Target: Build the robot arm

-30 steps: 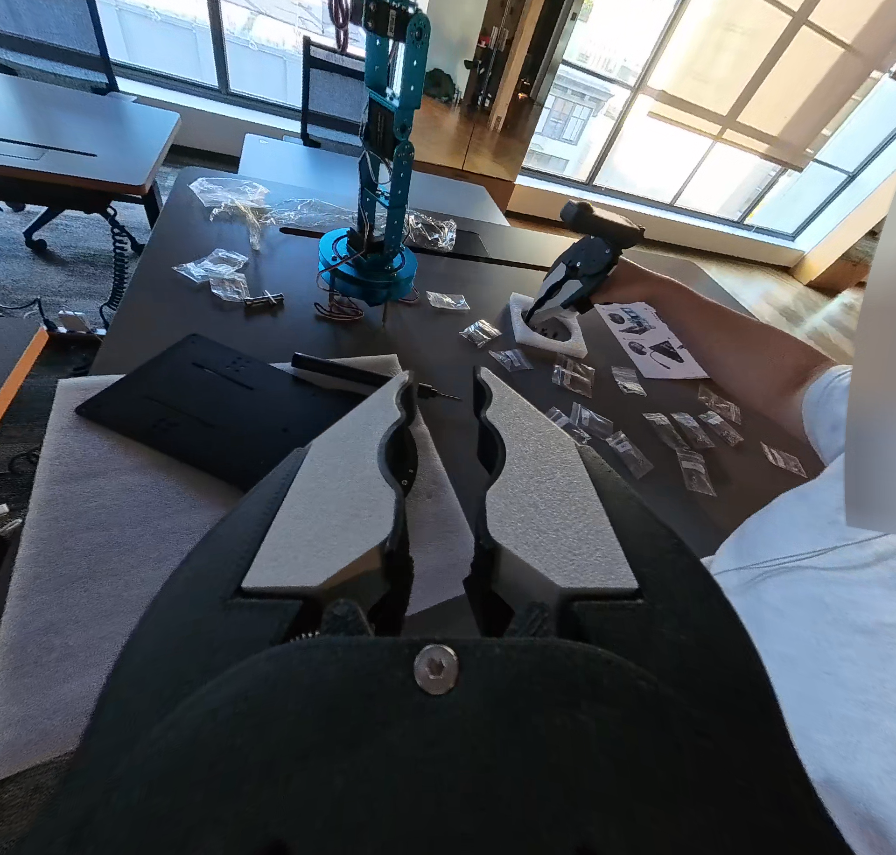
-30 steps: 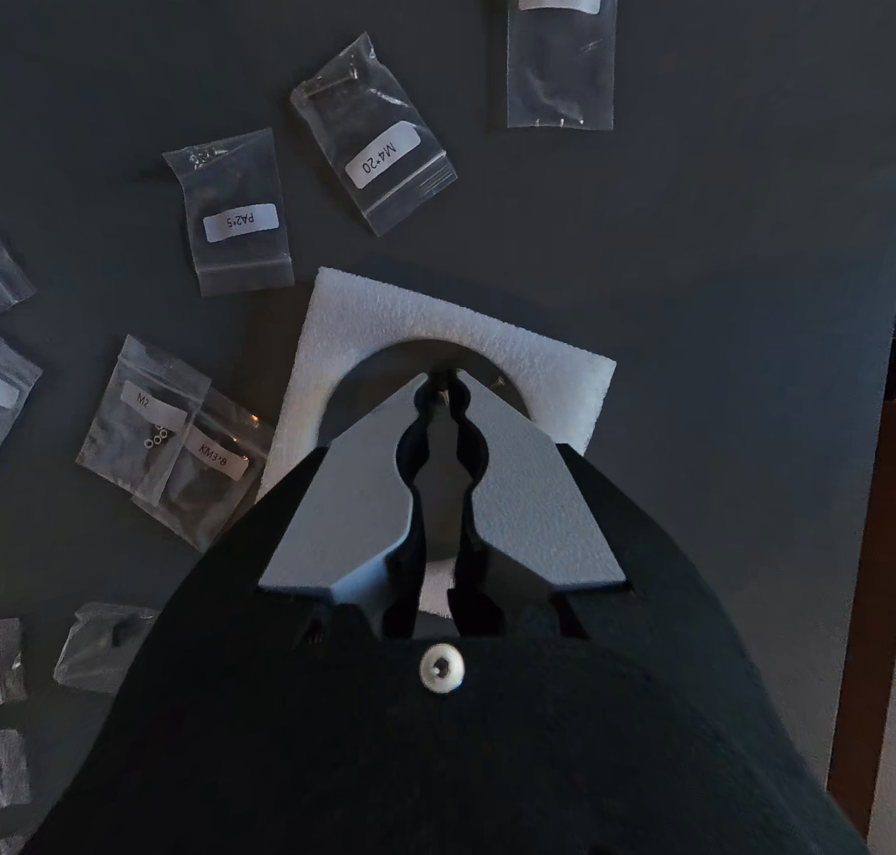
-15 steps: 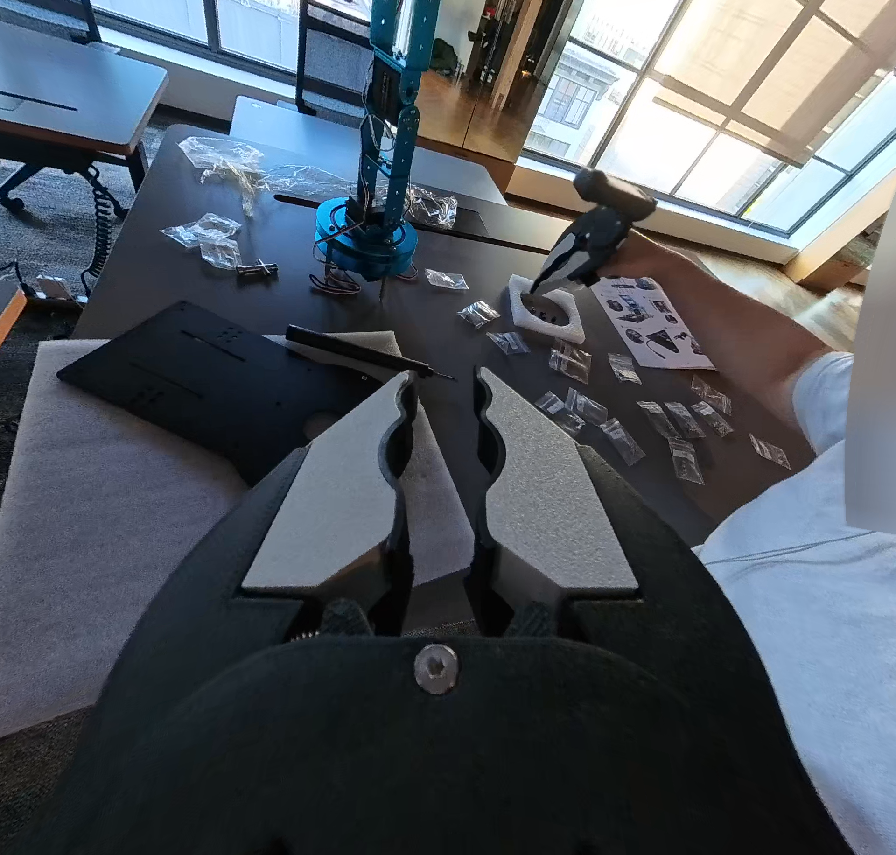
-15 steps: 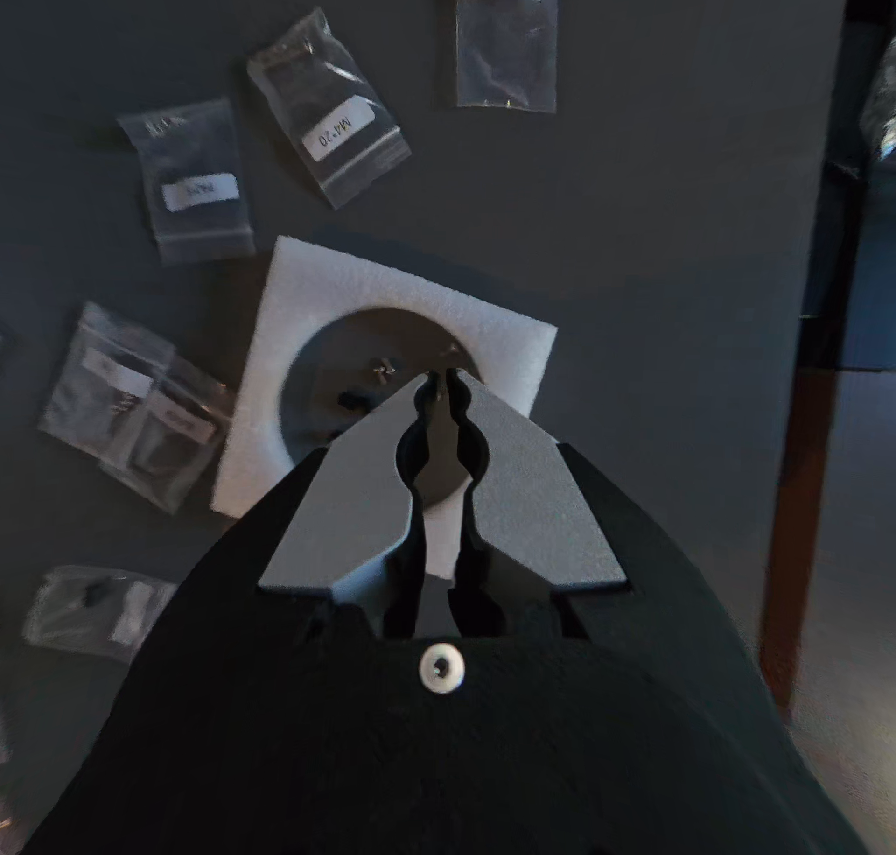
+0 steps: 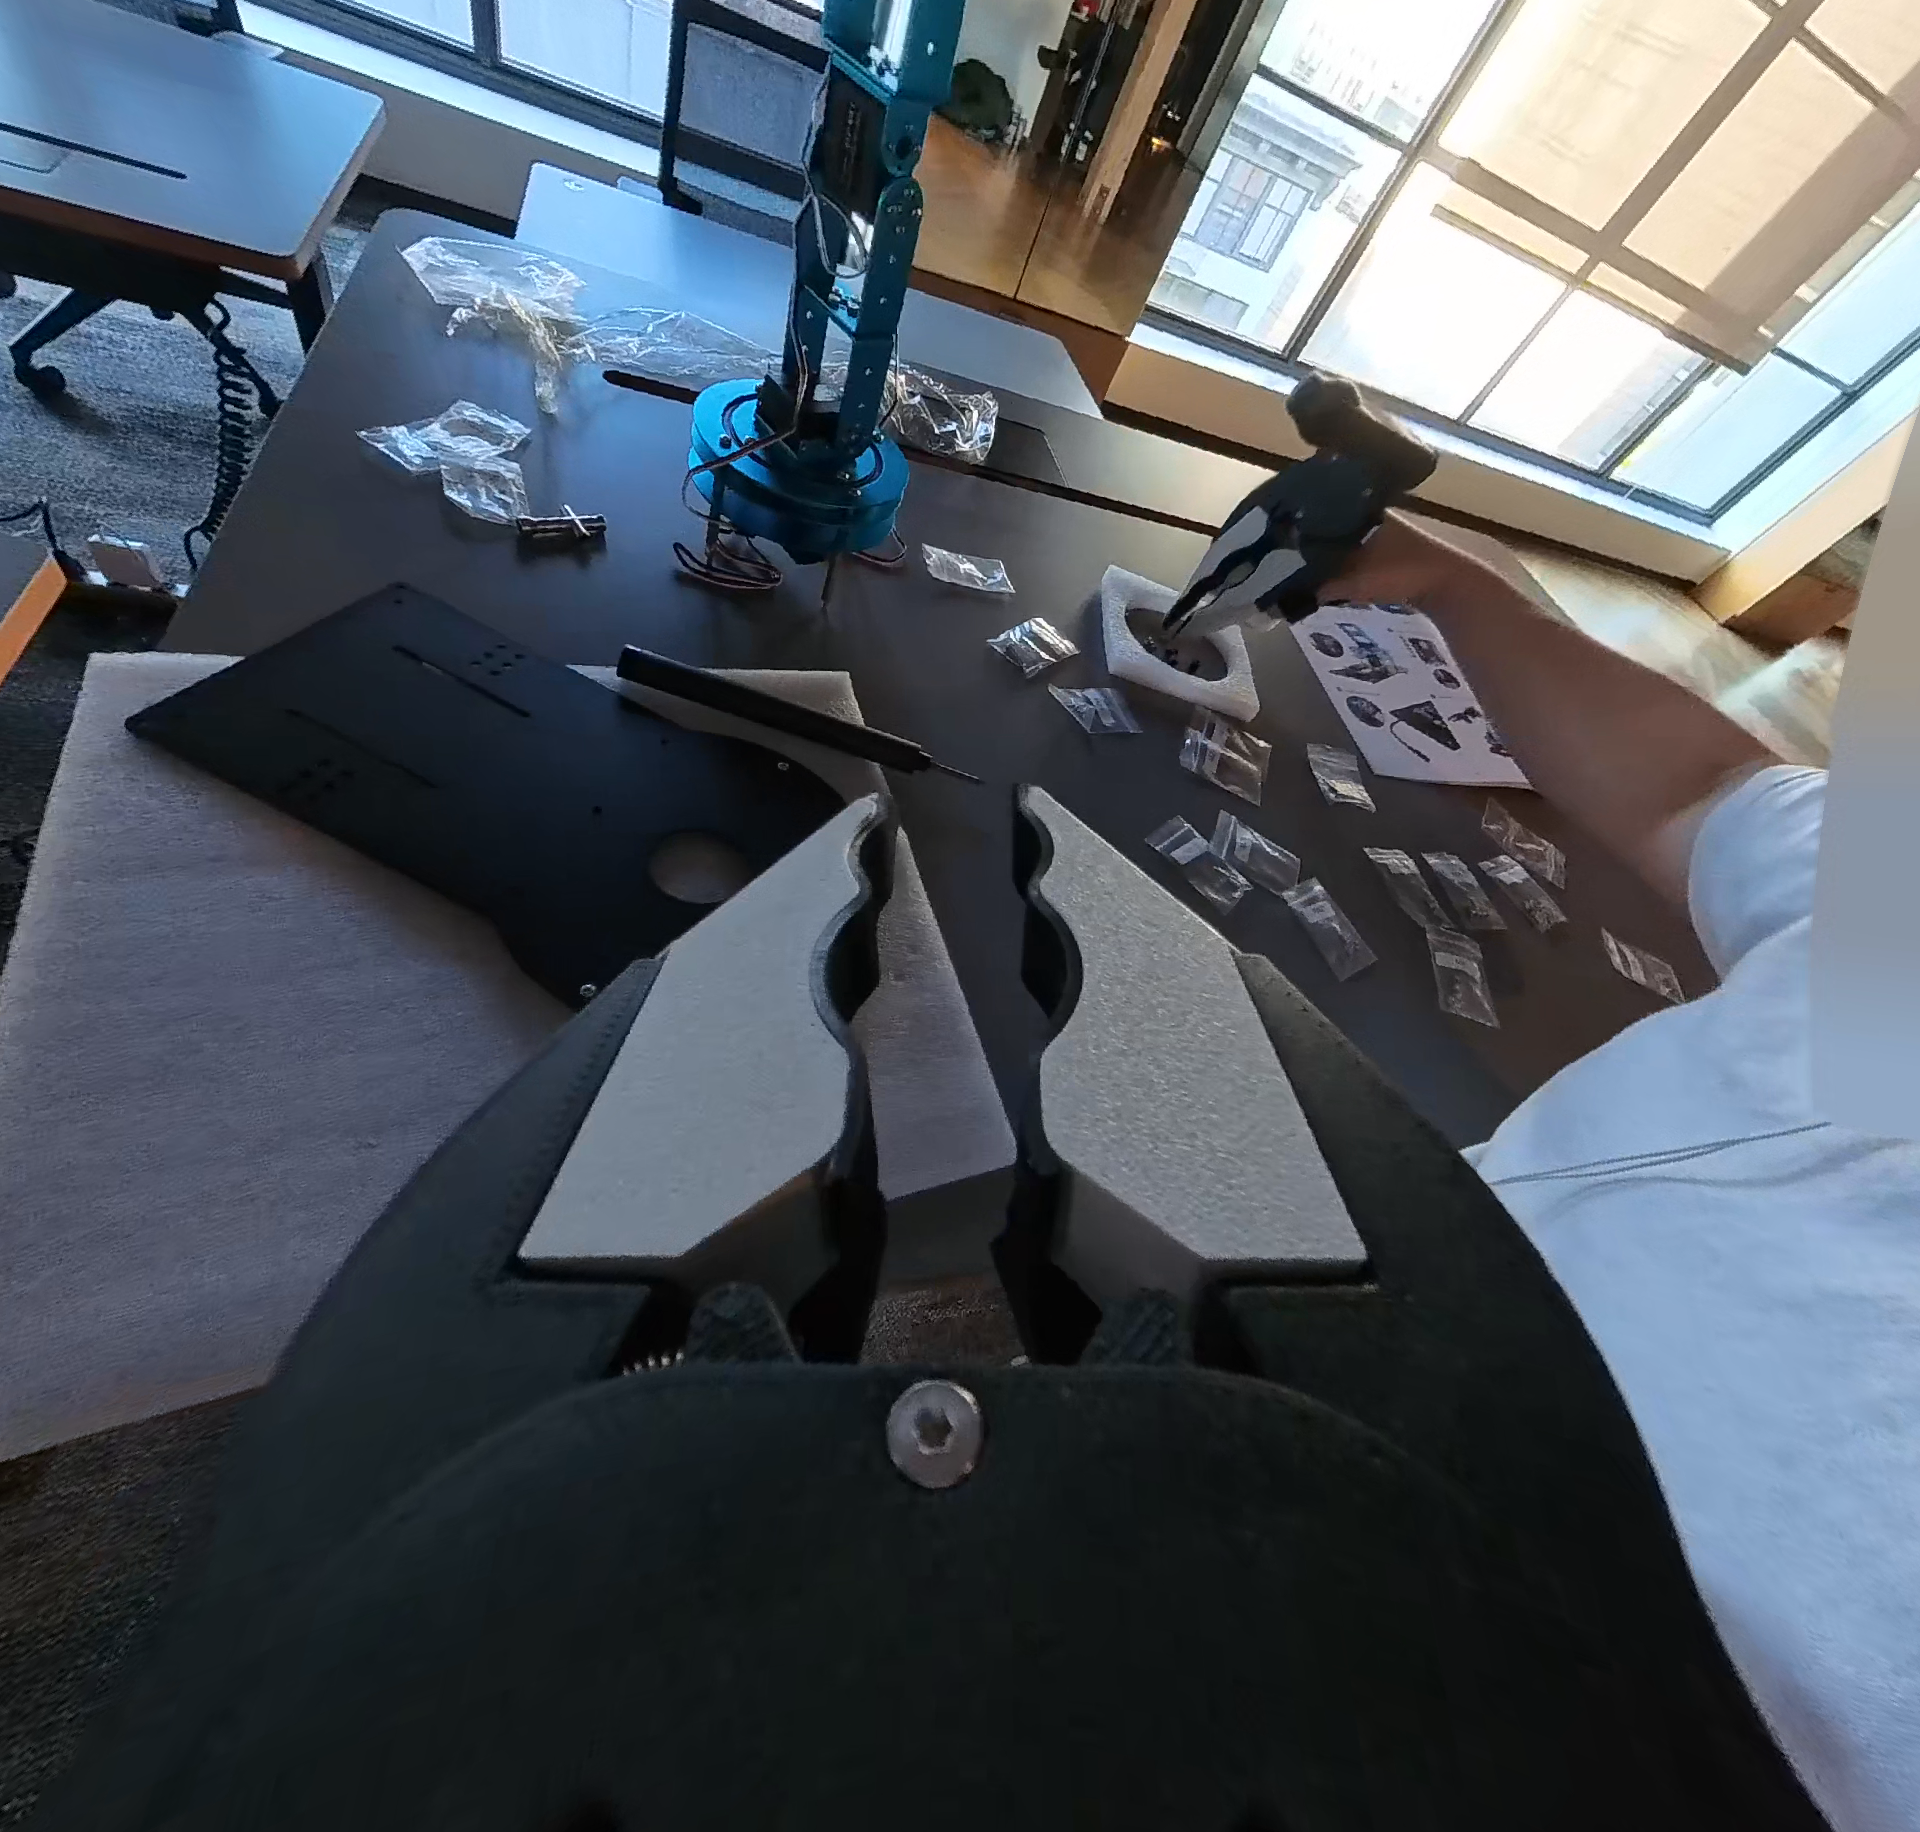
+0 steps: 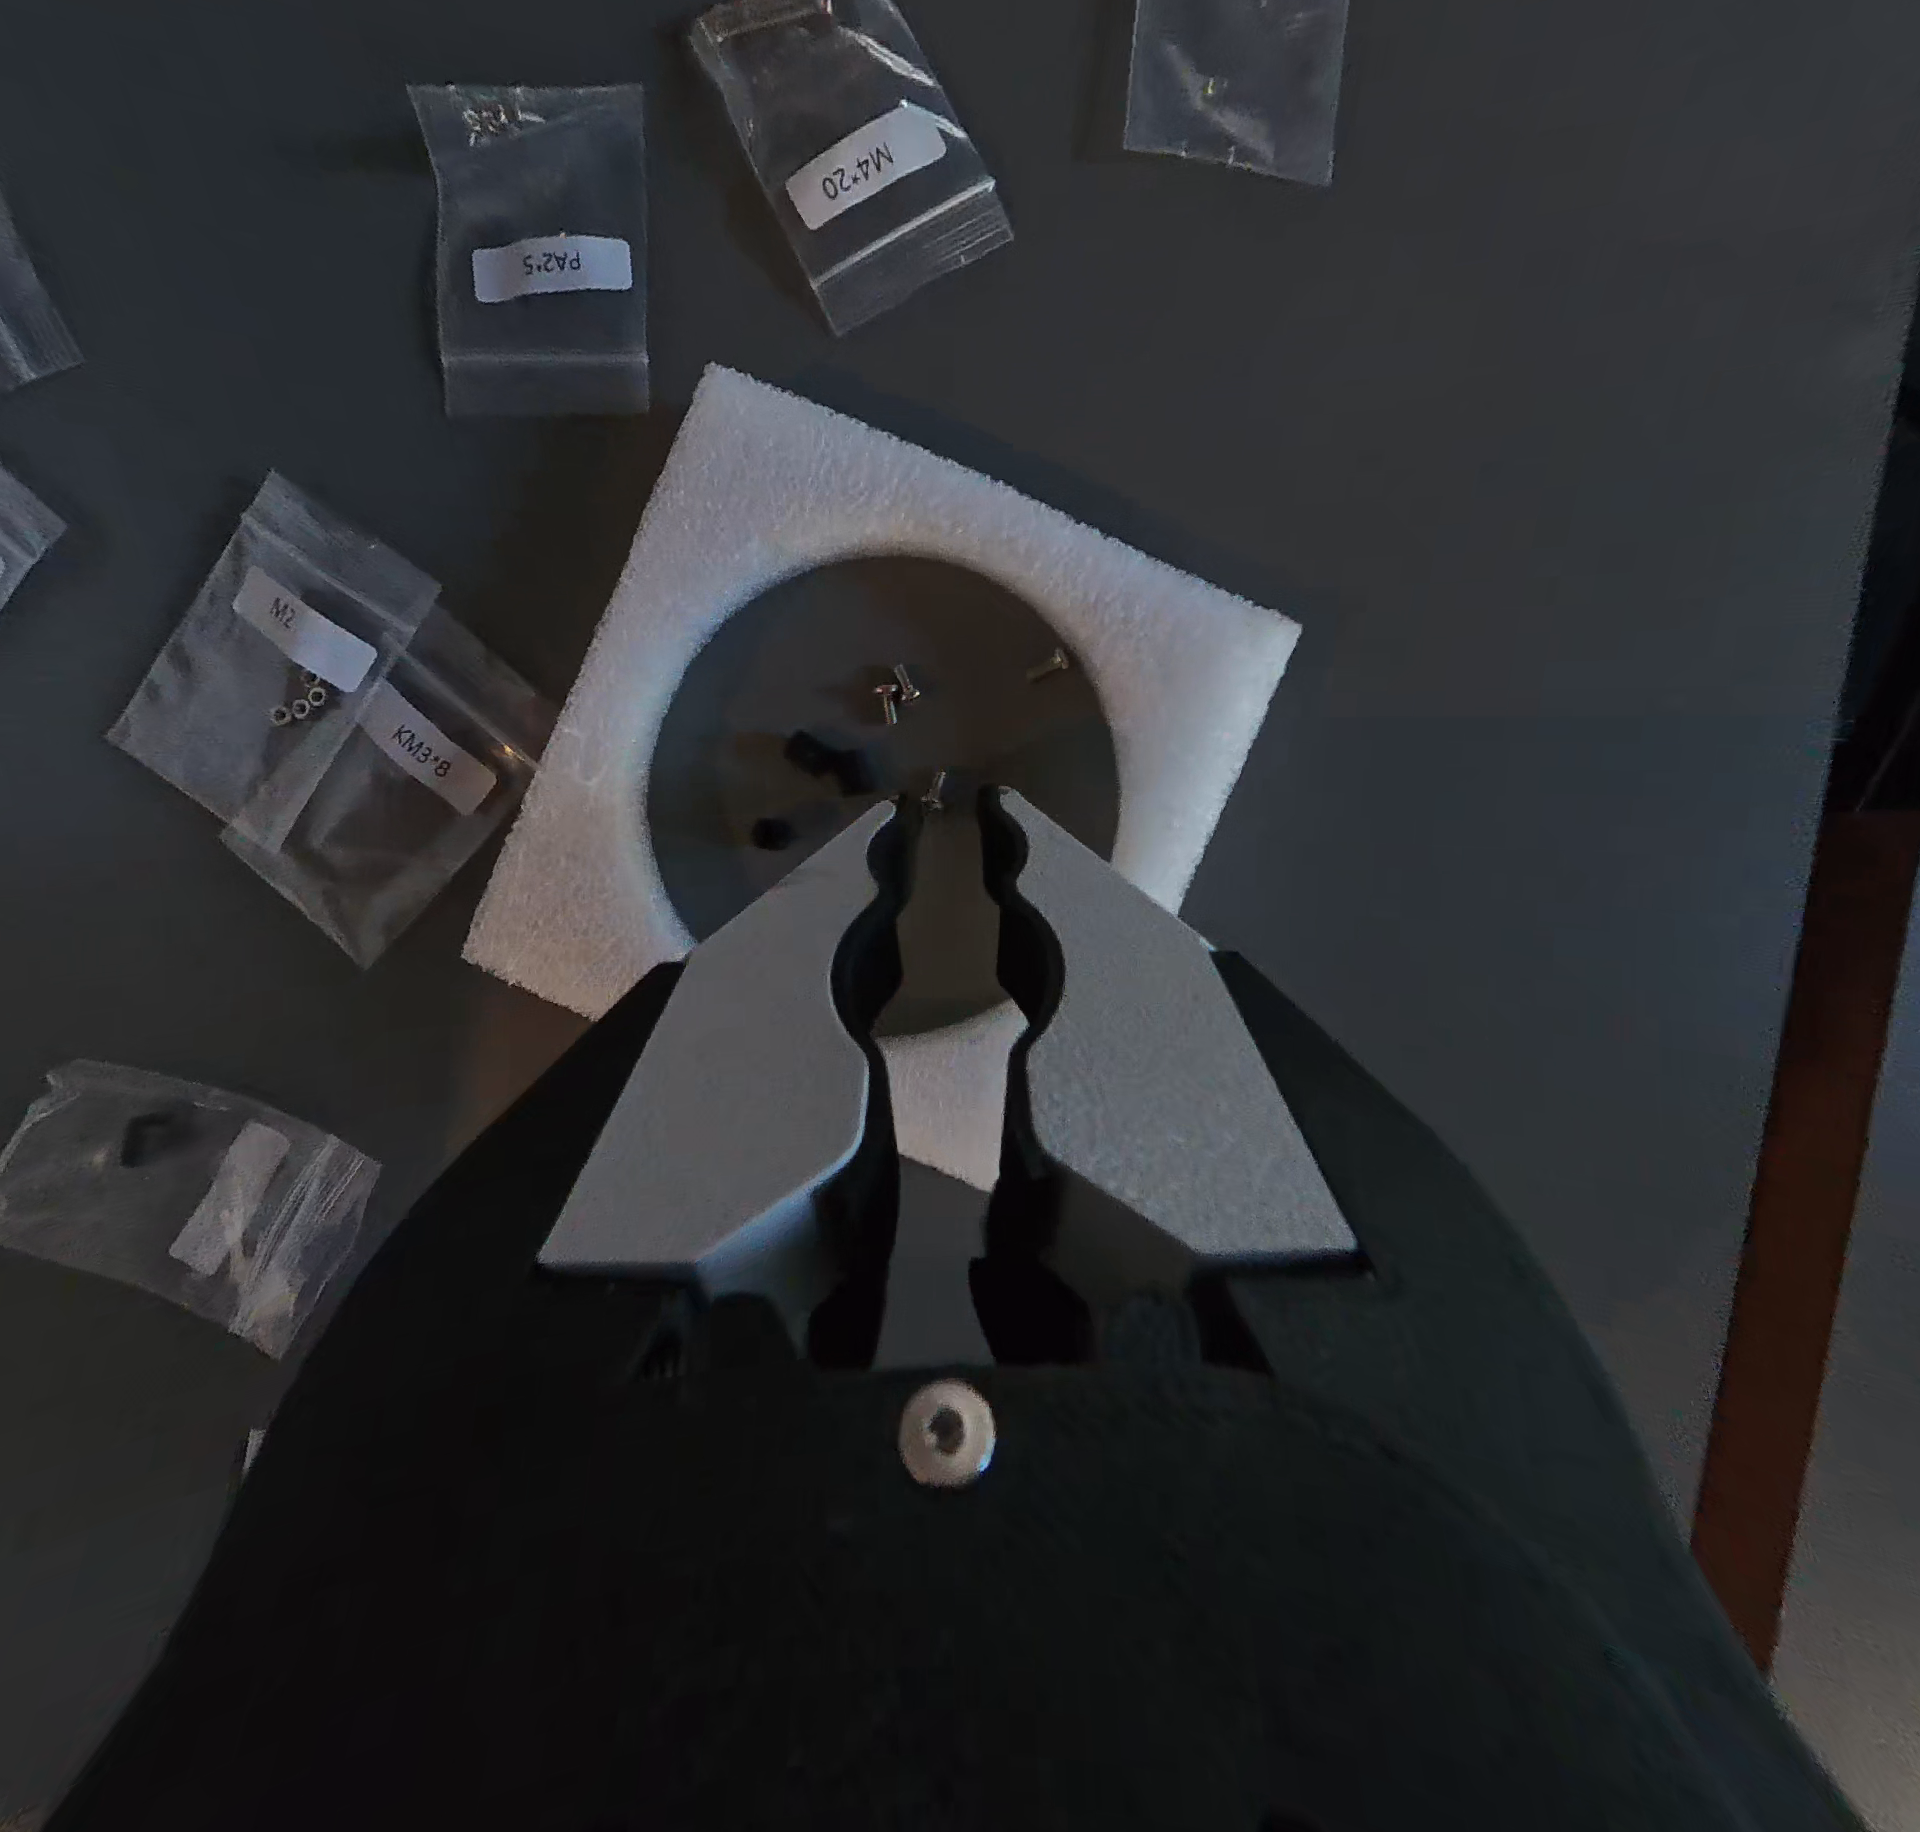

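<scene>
Right gripper (image 6: 940,795), narrowly parted, hovers over the foam ring (image 6: 831,494), a screw (image 6: 932,793) between its tips. Left gripper (image 5: 951,811), narrowly parted, holds nothing.

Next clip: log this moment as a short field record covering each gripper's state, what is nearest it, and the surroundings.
left gripper: open, empty, above the foam sheet
near left: black plate, screwdriver
right gripper: open, tips over the white foam ring
at right tips: small silver screw
inside ring: more silver screws, black bits
around: labelled bags, blue arm kit, dark table
</scene>
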Demonstrator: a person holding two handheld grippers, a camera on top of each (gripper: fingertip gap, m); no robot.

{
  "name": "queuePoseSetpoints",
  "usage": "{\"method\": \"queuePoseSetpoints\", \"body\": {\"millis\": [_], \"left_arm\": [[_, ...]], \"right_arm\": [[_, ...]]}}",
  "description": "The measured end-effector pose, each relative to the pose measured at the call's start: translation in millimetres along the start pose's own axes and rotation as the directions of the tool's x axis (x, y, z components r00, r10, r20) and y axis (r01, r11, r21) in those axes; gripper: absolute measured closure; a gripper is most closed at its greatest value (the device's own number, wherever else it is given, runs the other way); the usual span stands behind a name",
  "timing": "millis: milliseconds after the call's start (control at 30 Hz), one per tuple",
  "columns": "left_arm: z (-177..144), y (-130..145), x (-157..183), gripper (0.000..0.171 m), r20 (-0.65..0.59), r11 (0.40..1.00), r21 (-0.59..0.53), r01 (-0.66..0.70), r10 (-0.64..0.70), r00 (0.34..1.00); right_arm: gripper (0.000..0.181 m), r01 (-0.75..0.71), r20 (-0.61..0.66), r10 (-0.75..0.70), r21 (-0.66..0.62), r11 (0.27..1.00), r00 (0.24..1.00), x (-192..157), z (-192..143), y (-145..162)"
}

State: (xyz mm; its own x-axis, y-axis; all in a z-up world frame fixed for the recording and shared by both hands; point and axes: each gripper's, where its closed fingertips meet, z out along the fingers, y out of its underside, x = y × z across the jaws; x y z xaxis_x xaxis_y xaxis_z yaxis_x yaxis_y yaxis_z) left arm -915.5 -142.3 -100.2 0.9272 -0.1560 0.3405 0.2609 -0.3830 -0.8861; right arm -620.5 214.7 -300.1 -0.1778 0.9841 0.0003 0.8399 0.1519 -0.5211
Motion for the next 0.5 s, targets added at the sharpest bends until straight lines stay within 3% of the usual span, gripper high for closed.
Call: {"method": "queuePoseSetpoints", "body": {"millis": [333, 500], "left_arm": [[6, 3, 7, 0.151, 0.005, 0.999, -0.034, -0.016, 0.016, 1.0], [13, 0, 7, 0.151, 0.007, 0.999, -0.047, -0.021, 0.022, 1.0]], "right_arm": [[0.179, -0.044, -0.029, 0.047, 0.081, 0.996, 0.998, -4, 5, -3], [0.18, -0.053, -0.096, 0.058, 0.062, 0.997, 0.994, -6, 3, -8]]}}
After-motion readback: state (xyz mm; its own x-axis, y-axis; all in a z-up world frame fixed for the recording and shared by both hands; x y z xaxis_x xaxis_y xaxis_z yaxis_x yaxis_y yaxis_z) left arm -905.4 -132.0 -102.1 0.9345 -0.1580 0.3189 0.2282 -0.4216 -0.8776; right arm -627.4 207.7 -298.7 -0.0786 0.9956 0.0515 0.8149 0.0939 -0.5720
